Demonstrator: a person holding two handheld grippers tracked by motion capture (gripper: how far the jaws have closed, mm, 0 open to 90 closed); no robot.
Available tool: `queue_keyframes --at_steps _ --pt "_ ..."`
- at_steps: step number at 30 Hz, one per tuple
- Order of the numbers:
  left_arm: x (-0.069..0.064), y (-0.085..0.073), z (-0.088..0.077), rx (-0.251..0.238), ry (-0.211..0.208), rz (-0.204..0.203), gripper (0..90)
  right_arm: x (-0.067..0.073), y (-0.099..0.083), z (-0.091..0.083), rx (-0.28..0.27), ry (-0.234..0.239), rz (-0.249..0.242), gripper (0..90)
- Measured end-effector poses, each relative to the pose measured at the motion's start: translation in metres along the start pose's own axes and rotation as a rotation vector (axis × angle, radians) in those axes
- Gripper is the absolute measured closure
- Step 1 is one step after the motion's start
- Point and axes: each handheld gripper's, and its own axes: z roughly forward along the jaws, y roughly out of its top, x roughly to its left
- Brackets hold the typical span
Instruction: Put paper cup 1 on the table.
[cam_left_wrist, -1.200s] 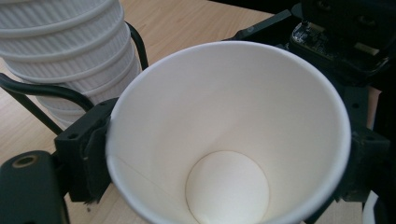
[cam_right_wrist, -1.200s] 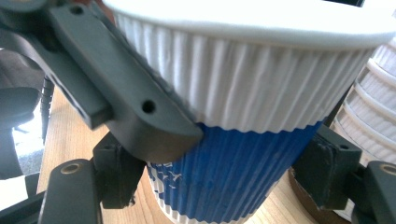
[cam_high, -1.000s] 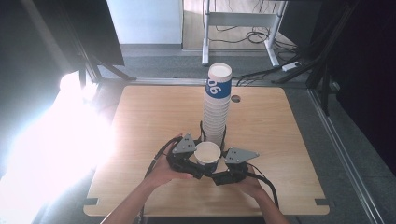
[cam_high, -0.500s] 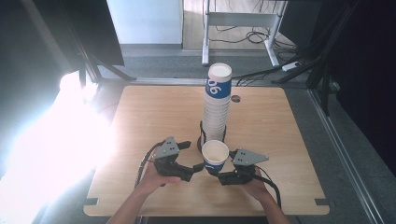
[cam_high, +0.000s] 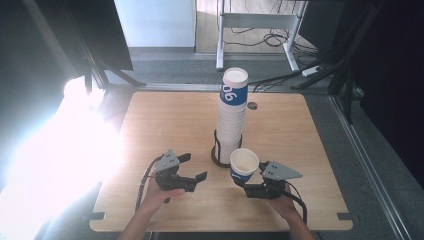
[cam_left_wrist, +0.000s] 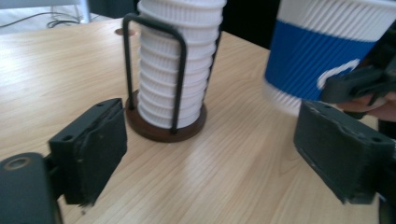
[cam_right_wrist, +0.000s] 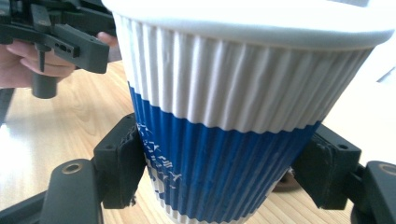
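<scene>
Wooden tabletop (cam_high: 170, 120): right claw (cam_high: 248, 186) gripped one blue-and-white ribbed paper cup (cam_high: 243, 166), lifted near the tall cup stack (cam_high: 231, 117) in its wire holder. Left claw (cam_high: 194, 179) open, empty. Placement probably pending.

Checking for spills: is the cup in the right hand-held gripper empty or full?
Empty: the high view looks into the held cup and shows a bare white inside, no liquid.

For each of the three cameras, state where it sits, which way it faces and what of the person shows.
High view: above the person's side, facing forward and down on the table; both forearms enter from below.
Left gripper view: rides the open left gripper, facing the cup stack.
Right gripper view: rides the right gripper, facing its held cup.
Both gripper views share that cup.
</scene>
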Motion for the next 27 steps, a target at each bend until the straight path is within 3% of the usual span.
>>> queue_keyframes --at_steps 6,18,27 --pt "0.001 -0.005 0.001 0.023 0.019 0.000 11.0 -0.012 -0.008 -0.017 0.005 -0.072 0.019 25.6" --pt "0.008 -0.014 -0.002 0.044 0.042 -0.015 11.1 -0.053 -0.031 -0.053 0.012 -0.251 0.093 25.8" --pt "0.009 -0.015 -0.002 0.049 0.046 -0.014 11.1 -0.069 -0.040 -0.058 0.057 -0.331 0.114 25.9"
